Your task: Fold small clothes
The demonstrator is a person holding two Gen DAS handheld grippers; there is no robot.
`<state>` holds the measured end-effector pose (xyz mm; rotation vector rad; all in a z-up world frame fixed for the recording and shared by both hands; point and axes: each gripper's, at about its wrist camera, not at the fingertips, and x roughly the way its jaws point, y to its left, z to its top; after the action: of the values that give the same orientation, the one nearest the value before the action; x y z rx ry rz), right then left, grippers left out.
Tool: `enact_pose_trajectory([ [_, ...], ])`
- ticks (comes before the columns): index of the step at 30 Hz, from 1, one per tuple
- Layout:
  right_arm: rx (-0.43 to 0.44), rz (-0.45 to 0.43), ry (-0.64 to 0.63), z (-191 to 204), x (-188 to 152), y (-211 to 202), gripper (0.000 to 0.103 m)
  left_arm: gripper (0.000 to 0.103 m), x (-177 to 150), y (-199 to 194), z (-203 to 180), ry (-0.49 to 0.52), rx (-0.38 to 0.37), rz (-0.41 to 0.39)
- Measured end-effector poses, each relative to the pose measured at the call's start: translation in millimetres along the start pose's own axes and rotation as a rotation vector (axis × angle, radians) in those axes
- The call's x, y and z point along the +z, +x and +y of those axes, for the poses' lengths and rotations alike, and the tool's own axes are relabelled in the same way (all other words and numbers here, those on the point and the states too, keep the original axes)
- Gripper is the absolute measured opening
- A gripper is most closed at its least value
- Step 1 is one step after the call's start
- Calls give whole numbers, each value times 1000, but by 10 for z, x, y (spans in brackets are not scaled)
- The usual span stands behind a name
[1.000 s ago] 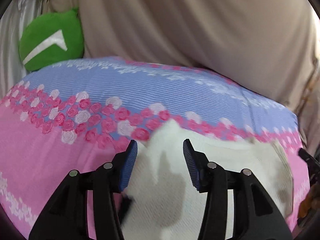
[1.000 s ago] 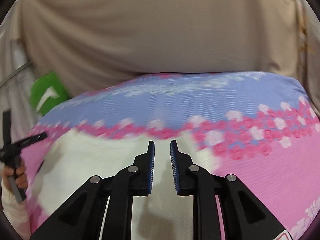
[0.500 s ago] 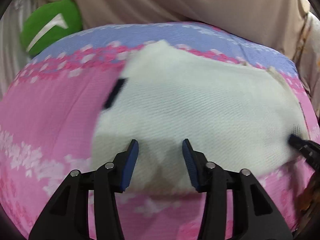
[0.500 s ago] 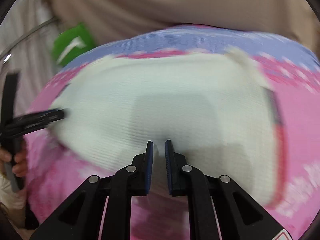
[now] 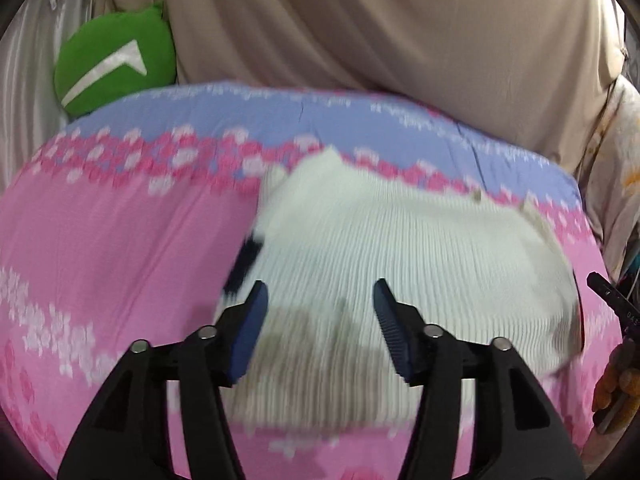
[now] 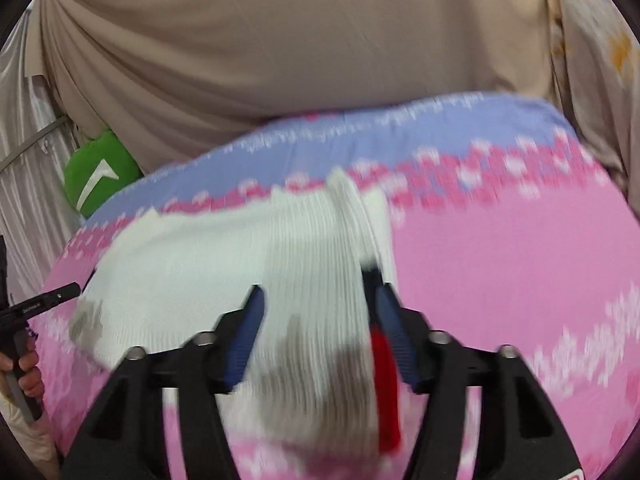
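One broad bed [image 5: 120, 248], covered in smooth pink and lavender fabric printed with rose bands, carries a white ribbed knit garment [image 5: 400, 248] lying flat and roughly rectangular, with a black tab at one edge and a red strip at the other. Behind it hangs a creased beige curtain [image 5: 380, 28] beside a round green cushion [image 5: 114, 60]. Both black tools, left tool [image 5: 318, 312] and right tool [image 6: 318, 320], hover over the garment's near edge with blue ridged pads spread wide, released.

Probably a bedroom: floral bedsheet [image 5: 120, 248], cushion [image 5: 114, 62].
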<state>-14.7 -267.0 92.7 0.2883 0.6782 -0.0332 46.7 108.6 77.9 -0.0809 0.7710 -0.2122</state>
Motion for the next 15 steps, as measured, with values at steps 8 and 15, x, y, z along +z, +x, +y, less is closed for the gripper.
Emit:
enact_pose_trajectory([
  [8,-84,176,43,-123,542,1189,61,60,629,982,65,-25,102,62],
  [15,-95,64,44,-262,616,969,7,48,592,1391,356,-84,102,110],
])
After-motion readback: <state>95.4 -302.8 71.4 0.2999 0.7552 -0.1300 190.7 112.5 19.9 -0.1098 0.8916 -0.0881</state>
